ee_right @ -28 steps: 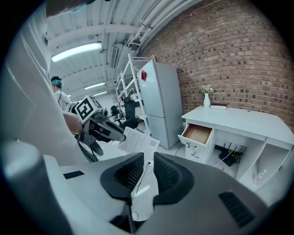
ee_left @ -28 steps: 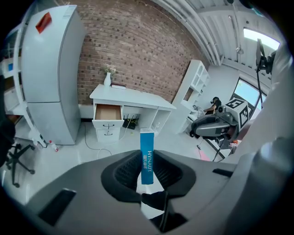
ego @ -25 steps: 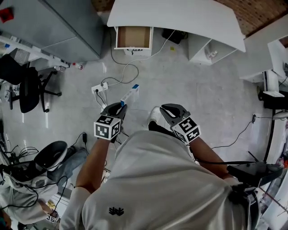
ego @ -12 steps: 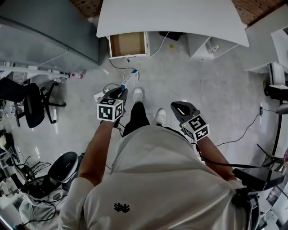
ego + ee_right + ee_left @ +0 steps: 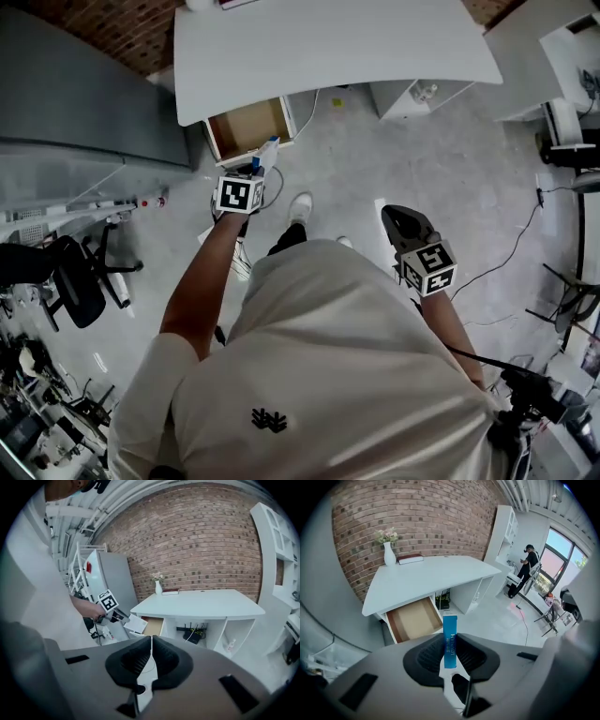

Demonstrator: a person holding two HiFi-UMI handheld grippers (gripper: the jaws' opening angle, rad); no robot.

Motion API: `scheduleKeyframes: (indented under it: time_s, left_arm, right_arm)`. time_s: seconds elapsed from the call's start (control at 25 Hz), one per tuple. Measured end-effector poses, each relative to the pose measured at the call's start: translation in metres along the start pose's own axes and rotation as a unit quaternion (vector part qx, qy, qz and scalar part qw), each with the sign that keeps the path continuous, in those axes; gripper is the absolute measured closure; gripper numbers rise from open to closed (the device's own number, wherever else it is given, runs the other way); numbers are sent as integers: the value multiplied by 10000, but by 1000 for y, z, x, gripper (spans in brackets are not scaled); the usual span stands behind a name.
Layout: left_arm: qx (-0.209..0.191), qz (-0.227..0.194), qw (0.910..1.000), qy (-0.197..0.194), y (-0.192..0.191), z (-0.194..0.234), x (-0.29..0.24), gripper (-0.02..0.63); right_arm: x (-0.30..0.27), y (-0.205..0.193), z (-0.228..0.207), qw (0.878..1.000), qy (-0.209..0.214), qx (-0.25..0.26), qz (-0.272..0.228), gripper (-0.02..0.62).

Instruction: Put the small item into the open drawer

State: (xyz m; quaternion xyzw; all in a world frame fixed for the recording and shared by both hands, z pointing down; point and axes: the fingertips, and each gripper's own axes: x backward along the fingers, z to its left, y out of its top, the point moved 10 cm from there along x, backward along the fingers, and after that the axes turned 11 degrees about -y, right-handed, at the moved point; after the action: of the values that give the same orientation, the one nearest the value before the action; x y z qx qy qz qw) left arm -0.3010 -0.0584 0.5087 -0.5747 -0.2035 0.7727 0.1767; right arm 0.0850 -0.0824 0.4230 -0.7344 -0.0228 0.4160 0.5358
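– While the person walks up to the desk (image 5: 328, 47), what changes?
– The open drawer (image 5: 248, 128), well off a second ago, now lies just beside the left gripper (image 5: 257, 169). Its jaws pinch the blue box (image 5: 450, 639) upright, as before, so the box hangs near the drawer's front edge, not yet inside. Only the reach in and the release seem left.
– And the count?
– One box, one open drawer, one desk, two grippers. The right gripper (image 5: 150, 660) hangs at the person's side, jaws pressed together on nothing.
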Motion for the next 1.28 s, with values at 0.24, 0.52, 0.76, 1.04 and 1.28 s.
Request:
scheduleKeyframes:
  time_s: [0.24,0.52,0.76,1.04,1.28]
  left_arm:
    - [-169,652,9977,-61,38,69,-71,522]
    - [-317,1250,9916,57,61,119,-150,522]
    - [-260,1596,9868,-34,77,143,-210,522]
    - [-367,1973,9796,96,87,154,-264,522]
    - [-336,2144,9760,175,91,158,-297,522]
  right_arm:
    - [-28,13,11,9964,-652,-495,229,561]
    - [-42,16,9,9847,-1343,-1009,469,561]
    - [-49,17,3,9707,-1840,-1382,693,561]
    - [-54,17,1,9587,-2033,-1697,1039,561]
    - [-63,16,-9,9538,-2097,-1792,1193,561]
